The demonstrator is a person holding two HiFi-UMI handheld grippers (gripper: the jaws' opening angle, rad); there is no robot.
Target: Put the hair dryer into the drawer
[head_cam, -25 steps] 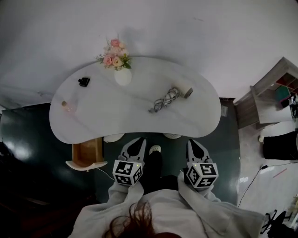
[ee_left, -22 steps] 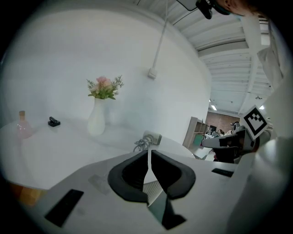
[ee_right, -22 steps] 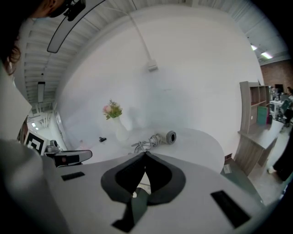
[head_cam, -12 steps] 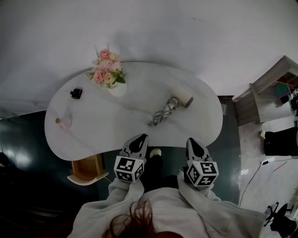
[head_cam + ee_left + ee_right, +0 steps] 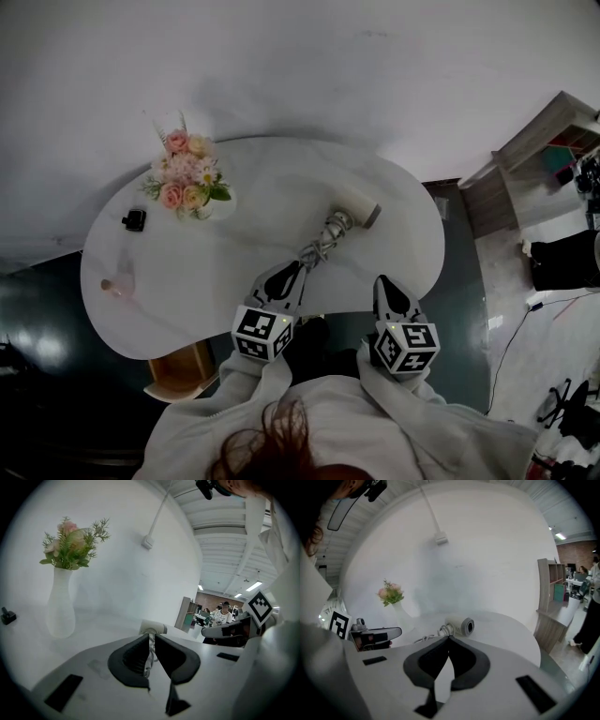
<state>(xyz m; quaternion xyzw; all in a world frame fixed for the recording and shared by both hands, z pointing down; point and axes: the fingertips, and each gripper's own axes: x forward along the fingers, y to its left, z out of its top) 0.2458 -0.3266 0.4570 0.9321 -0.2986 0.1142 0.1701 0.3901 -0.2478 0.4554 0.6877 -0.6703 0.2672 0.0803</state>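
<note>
Hair dryer (image 5: 354, 211) lies on the table (image 5: 253, 187), cord (image 5: 317, 248) coiled at its near end. Left tongs (image 5: 289, 274) clenched, empty, just short of that cord. Right tongs (image 5: 386, 286) clenched, empty, nearer you than the hair dryer. Open your tongs first and grip the body, not the cord. Drawer (image 5: 180, 364) stands open, well left of the hair dryer.

The drawer (image 5: 178, 366) is mostly tucked under the near edge of the table (image 5: 262, 206), and only a wooden corner shows. In the left gripper view the hair dryer (image 5: 153, 626) lies largely behind the left hand-held gripper (image 5: 151, 637), with only its barrel end clear. A small black object (image 5: 134, 220) and a pinkish item (image 5: 116, 285) on the table are too small to tell.
</note>
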